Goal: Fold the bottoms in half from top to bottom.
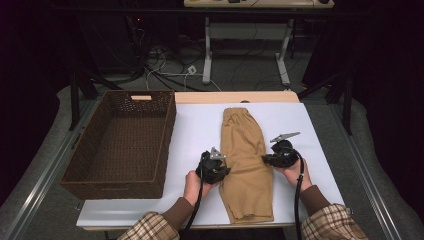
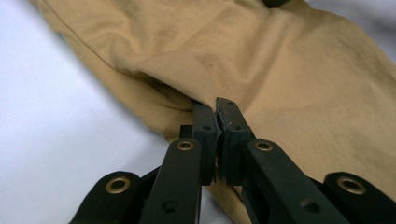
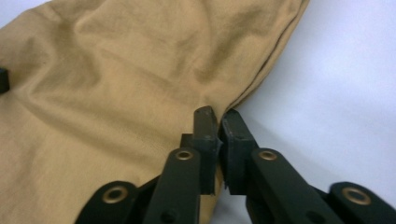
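Both grippers — left gripper [image 1: 220, 165], right gripper [image 1: 268, 159] — are clamped on opposite edges of the tan shorts [image 1: 246, 160], lying flat on the white board [image 1: 195, 130]; likely next, an even lift to fold — basket [image 1: 80, 165] waits alongside

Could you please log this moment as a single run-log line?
left gripper: shut on tan trousers left edge | right gripper: shut on right edge | wicker basket: empty
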Demonstrator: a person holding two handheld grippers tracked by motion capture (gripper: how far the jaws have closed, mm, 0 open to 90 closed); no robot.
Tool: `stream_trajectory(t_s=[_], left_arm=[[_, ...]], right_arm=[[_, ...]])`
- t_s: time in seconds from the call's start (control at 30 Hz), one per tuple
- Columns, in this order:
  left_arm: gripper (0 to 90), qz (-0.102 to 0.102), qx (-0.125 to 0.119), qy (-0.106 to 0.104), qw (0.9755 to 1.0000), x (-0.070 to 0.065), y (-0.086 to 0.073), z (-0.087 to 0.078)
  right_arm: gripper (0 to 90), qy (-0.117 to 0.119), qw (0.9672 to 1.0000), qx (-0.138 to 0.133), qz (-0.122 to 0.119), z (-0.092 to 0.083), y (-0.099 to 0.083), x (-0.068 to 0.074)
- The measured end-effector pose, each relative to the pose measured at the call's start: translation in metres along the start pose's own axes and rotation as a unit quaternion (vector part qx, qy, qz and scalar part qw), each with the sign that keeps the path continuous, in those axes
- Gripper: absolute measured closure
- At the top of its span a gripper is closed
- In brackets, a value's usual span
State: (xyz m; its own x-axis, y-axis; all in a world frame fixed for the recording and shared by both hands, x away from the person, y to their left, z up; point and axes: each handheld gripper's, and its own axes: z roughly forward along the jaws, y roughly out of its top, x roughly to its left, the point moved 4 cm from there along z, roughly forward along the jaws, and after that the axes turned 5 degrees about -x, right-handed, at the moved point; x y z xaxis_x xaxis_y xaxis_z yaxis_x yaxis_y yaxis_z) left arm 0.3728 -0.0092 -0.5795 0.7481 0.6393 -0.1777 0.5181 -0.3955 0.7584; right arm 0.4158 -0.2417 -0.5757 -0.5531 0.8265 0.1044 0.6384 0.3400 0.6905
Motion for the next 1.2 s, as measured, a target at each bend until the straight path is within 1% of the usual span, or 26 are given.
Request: stream_trajectory(t_s=[0.07,0.2,0.23,0.43,0.5,0.57,0.6,0.63,0.67,0.7,0.73,0.77,0.8,0.83,0.87,0.9,0.93,0.97,1.0,1.03,1.1,1.13,1.2], left_arm=[[88.0,-0.004,0.002,-0.005,1.0,0.001,-0.001,-0.002],[88.0,-0.002,0.013,-0.006,0.9999,0.002,-0.004,-0.006],[88.0,-0.001,0.015,-0.007,0.9999,0.002,-0.004,-0.006],[88.1,0.006,0.028,-0.004,0.9996,0.001,-0.009,-0.01],[88.0,0.012,0.03,-0.001,0.9995,0.001,-0.009,-0.01],[87.1,0.015,0.031,-0.001,0.9994,0.0,-0.009,-0.009],[84.5,0.017,0.032,0.004,0.9993,0.0,-0.009,-0.009],[77.4,0.022,0.031,0.007,0.9993,0.0,-0.008,-0.01],[70.3,0.025,0.026,0.006,0.9993,0.0,-0.007,-0.01],[62.8,0.031,0.026,0.015,0.9991,0.0,-0.006,-0.011],[54.2,0.035,0.022,0.024,0.9988,-0.001,-0.004,-0.012],[48.8,0.04,0.014,0.023,0.9988,-0.002,-0.002,-0.013],[46.0,0.045,0.007,0.025,0.9987,-0.002,0.0,-0.015],[43.1,0.05,0.001,0.029,0.9984,-0.003,0.001,-0.016],[41.1,0.054,-0.009,0.022,0.9983,-0.005,0.003,-0.017],[41.4,0.055,-0.016,0.022,0.9981,-0.005,0.004,-0.018],[41.3,0.057,-0.019,0.021,0.998,-0.006,0.005,-0.018],[41.3,0.059,-0.022,0.015,0.9979,-0.006,0.006,-0.017],[41.3,0.058,-0.023,0.015,0.9979,-0.006,0.006,-0.016],[41.6,0.06,-0.023,0.012,0.9978,-0.006,0.006,-0.015],[46.1,0.061,-0.028,0.0,0.9977,-0.007,0.006,-0.013],[49.2,0.067,-0.028,-0.002,0.9973,-0.007,0.006,-0.012],[55.5,0.069,-0.031,-0.007,0.9971,-0.007,0.007,-0.011]], right_arm=[[88.3,0.0,1.0,0.002,-0.002,-0.001,0.0,0.002],[88.7,0.006,0.9999,0.006,-0.007,-0.002,0.0,0.006],[88.7,0.007,0.9999,0.008,-0.01,-0.002,-0.001,0.007],[88.6,0.016,0.9997,0.015,-0.011,-0.003,-0.002,0.01],[87.6,0.016,0.9995,0.02,-0.019,-0.002,-0.003,0.012],[82.5,0.014,0.9992,0.024,-0.027,-0.001,-0.003,0.011],[79.6,0.013,0.9993,0.025,-0.026,-0.002,-0.003,0.01],[73.4,0.012,0.9992,0.024,-0.028,-0.002,-0.003,0.009],[67.4,0.011,0.9994,0.021,-0.026,-0.003,-0.003,0.008],[62.6,0.01,0.9994,0.021,-0.027,-0.004,-0.002,0.006],[55.5,0.01,0.9995,0.017,-0.025,-0.004,-0.002,0.005],[49.9,0.007,0.9996,0.015,-0.021,-0.004,-0.002,0.003],[44.4,0.005,0.9996,0.017,-0.02,-0.005,-0.001,0.002],[40.4,0.006,0.9997,0.013,-0.02,-0.004,-0.001,0.0],[37.6,0.006,0.9997,0.013,-0.02,-0.004,0.0,-0.001],[35.0,0.006,0.9997,0.015,-0.02,-0.004,0.0,-0.002],[32.5,0.008,0.9997,0.01,-0.02,-0.003,0.001,-0.003],[30.2,0.009,0.9997,0.01,-0.018,-0.004,0.002,-0.003],[25.9,0.008,0.9997,0.01,-0.019,-0.003,0.003,-0.004],[23.9,0.008,0.9997,0.005,-0.022,-0.003,0.004,-0.005],[20.9,0.009,0.9996,0.003,-0.025,-0.001,0.006,-0.006],[19.4,0.008,0.9997,0.004,-0.023,-0.001,0.007,-0.006],[18.2,0.009,0.9996,0.001,-0.025,0.001,0.009,-0.007]])
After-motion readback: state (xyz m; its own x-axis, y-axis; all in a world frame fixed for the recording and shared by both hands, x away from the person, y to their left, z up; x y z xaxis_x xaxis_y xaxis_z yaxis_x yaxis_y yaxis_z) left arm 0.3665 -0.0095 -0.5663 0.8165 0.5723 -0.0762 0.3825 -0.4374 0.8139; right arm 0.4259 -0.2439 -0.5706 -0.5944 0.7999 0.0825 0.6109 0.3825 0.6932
